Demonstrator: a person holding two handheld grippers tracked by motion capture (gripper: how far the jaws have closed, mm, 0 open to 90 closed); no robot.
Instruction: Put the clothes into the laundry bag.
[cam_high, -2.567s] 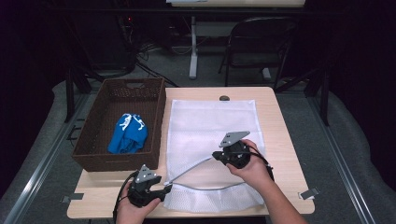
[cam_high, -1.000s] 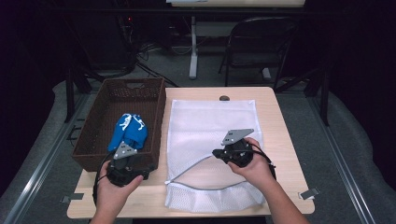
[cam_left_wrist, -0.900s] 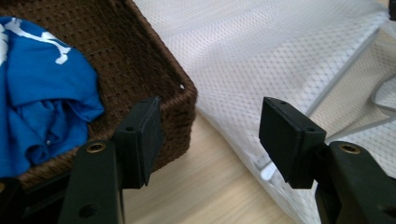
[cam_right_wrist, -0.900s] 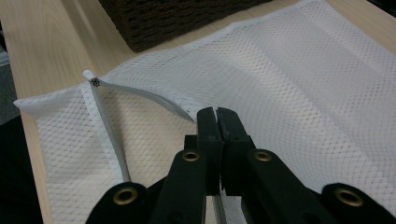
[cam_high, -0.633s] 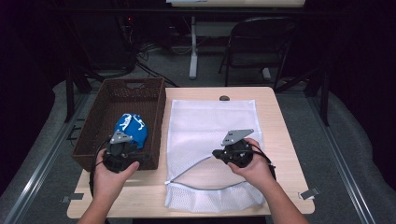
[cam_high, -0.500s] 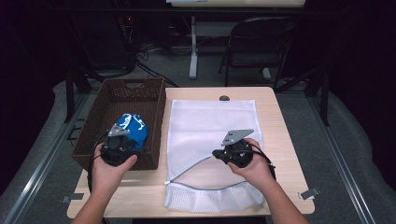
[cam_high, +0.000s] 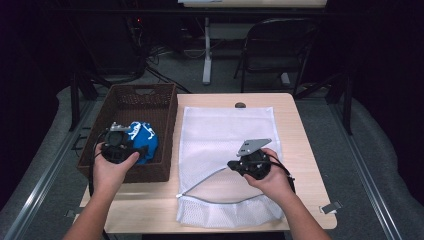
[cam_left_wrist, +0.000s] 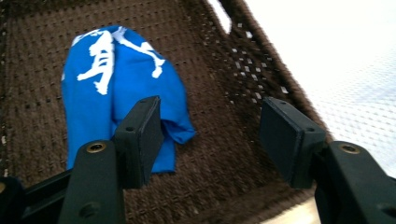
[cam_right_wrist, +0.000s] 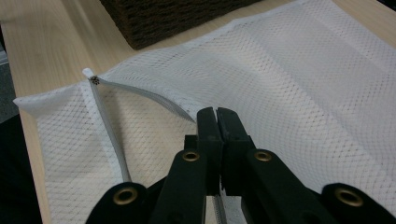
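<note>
Over the brown woven basket (cam_high: 131, 100), the left gripper (cam_left_wrist: 210, 135) hangs with its jaws spread wide, the crumpled blue cloth with white print (cam_left_wrist: 116, 88) lying on the basket floor just ahead of its left jaw. On the wooden table (cam_high: 295, 125), the right gripper (cam_right_wrist: 216, 116) is clenched on the upper edge of the white mesh laundry bag (cam_high: 225, 135), lifting its zipped mouth open. The step in hand looks like fetching the cloth; next, the left gripper would need to drop, centre on a fold, and close.
</note>
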